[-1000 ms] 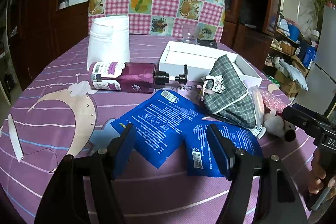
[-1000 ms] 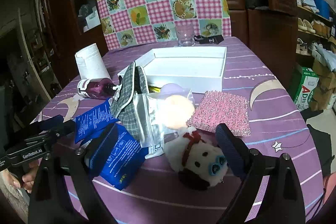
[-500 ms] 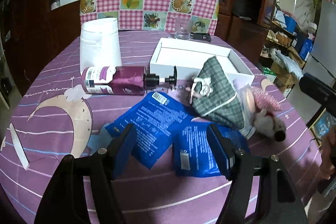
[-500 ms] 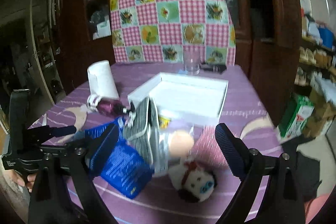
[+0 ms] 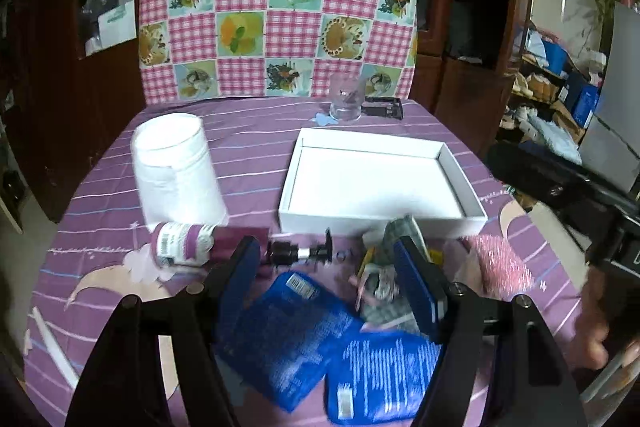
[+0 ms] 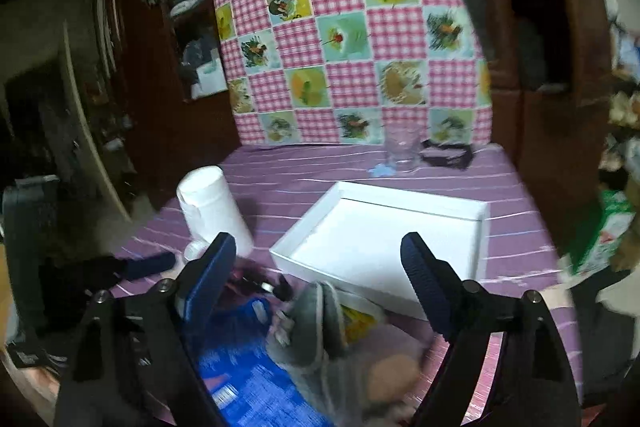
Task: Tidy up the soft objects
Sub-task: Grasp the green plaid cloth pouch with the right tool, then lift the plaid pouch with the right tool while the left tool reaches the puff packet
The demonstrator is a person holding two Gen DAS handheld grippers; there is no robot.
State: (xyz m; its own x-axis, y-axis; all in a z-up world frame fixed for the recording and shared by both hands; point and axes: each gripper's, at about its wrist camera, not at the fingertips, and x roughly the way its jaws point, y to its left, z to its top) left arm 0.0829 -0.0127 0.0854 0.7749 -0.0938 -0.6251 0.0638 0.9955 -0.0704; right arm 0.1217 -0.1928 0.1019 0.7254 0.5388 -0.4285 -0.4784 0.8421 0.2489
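A white shallow box (image 5: 376, 183) sits open on the purple tablecloth; it also shows in the right wrist view (image 6: 384, 239). In front of it lie two blue soft packs (image 5: 296, 331), a grey plaid pouch (image 5: 384, 267) and a pink sponge (image 5: 500, 263). My left gripper (image 5: 332, 291) is open and empty, raised above the blue packs. My right gripper (image 6: 316, 279) is open and empty, raised above the plaid pouch (image 6: 320, 315) and blue pack (image 6: 248, 379). A peach puff in a clear bag (image 6: 392, 371) is blurred.
A white paper roll (image 5: 176, 167) stands left of the box. A purple pump bottle (image 5: 200, 247) lies in front of it. A glass (image 5: 346, 101) and a black object (image 5: 384, 107) stand at the far edge before a checkered chair back (image 5: 276, 3).
Both grippers have lifted and tilted up, so the objects sit lower in both views. The plush toy has dropped out of sight. Both grippers stay open.
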